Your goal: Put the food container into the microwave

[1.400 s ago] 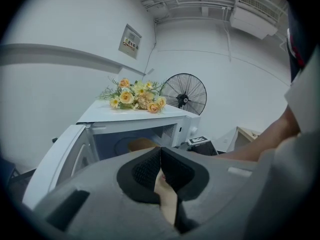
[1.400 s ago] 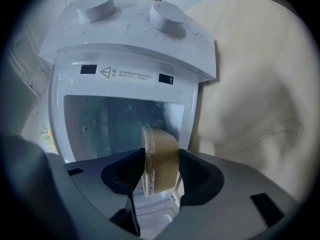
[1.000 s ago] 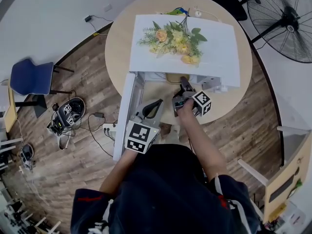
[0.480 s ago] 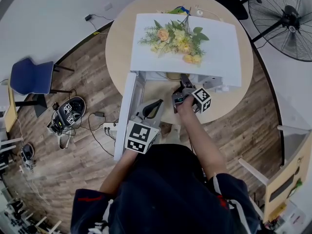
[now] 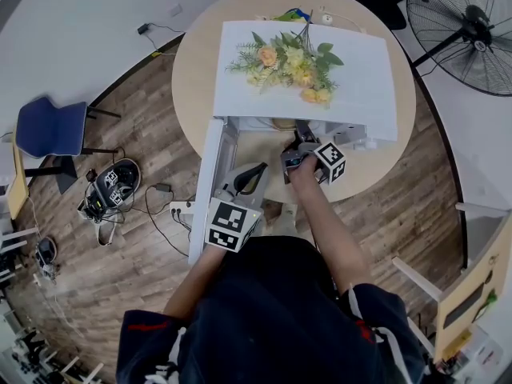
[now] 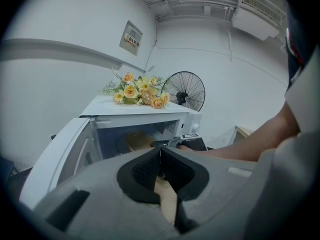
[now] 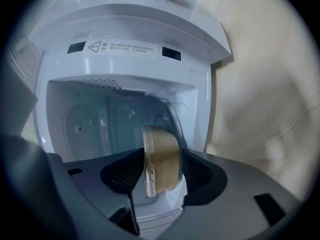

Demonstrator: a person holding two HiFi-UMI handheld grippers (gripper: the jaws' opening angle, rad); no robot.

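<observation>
A round tan food container (image 7: 164, 156) with a clear lid lies on its side between the pads of my right gripper (image 7: 161, 170), lid facing left. The pads touch both faces, and the jaws have just been opening a little with the container still between them. It hangs at the mouth of the white microwave (image 7: 125, 49), in front of the empty cavity (image 7: 95, 119). In the head view the right gripper (image 5: 302, 134) reaches under the microwave's (image 5: 356, 78) front edge. My left gripper (image 6: 160, 160) is shut on nothing and stays low by the open door (image 6: 60, 154).
The microwave door (image 5: 206, 186) swings out to the left beside my left gripper (image 5: 250, 176). Yellow flowers (image 5: 288, 62) lie on the microwave's top. The round wooden table (image 5: 196, 62) carries it all. A standing fan (image 5: 468, 30) and a blue chair (image 5: 50, 130) stand around.
My right gripper has edged a little further up toward the microwave opening, so less of the tan container shows under the front edge. The left gripper has not moved.
</observation>
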